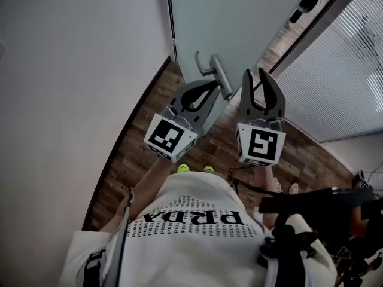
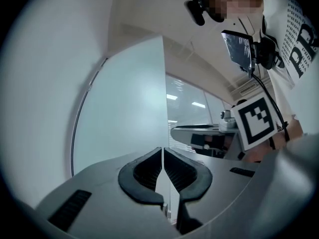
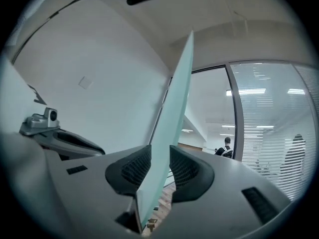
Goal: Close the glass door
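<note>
White shirt (image 1: 191,220) of the person fills the near edge of the head view. Just beyond it, both grippers point level toward the door. On the left, the left gripper (image 1: 210,87) has its jaws pressed together with nothing between them, its tip close by the metal door handle (image 1: 218,73). On the right, the right gripper (image 1: 255,76) has its jaws parted, and the free edge of the glass door (image 1: 233,23) stands between the pads without being clamped. The door stands ajar above the wooden floor (image 1: 149,124), with a white wall (image 1: 72,70) at far left and blinds (image 1: 341,82) at far right.
</note>
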`<state>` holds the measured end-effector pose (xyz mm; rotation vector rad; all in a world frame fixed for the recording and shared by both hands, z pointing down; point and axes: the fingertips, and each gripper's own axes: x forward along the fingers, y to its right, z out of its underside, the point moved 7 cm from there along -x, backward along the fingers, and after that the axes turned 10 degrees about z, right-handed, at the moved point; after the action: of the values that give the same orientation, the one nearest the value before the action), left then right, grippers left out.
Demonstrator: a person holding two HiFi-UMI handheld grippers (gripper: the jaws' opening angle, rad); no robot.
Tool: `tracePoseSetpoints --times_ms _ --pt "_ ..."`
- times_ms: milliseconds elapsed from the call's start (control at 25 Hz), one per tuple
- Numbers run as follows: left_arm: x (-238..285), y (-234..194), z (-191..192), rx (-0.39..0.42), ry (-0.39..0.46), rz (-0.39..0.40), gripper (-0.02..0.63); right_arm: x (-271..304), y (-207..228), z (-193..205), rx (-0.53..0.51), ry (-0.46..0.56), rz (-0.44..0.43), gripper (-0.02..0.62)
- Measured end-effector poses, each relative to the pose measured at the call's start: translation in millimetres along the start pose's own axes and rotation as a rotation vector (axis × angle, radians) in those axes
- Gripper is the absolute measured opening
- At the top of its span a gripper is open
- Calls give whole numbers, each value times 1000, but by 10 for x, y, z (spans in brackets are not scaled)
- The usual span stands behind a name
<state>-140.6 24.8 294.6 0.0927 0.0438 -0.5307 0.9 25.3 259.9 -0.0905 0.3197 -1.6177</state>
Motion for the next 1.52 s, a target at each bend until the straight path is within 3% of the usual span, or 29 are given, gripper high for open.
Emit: tracePoseSetpoints --times_ms 120,400,640,1000,1520 --pt "-2 9 9 0 -6 11 18 212 52 83 -19 -45 35 101" --pt "13 -26 13 -7 -30 27 18 386 73 121 -45 -72 85 100" --pt "66 -80 91 -17 -41 56 17 377 82 94 16 -104 37 100" --pt "512 -91 197 -28 -32 108 17 496 180 198 -42 -124 -20 100" --pt "312 -26 306 -27 39 64 12 340 -104 165 -145 -72 -61 98"
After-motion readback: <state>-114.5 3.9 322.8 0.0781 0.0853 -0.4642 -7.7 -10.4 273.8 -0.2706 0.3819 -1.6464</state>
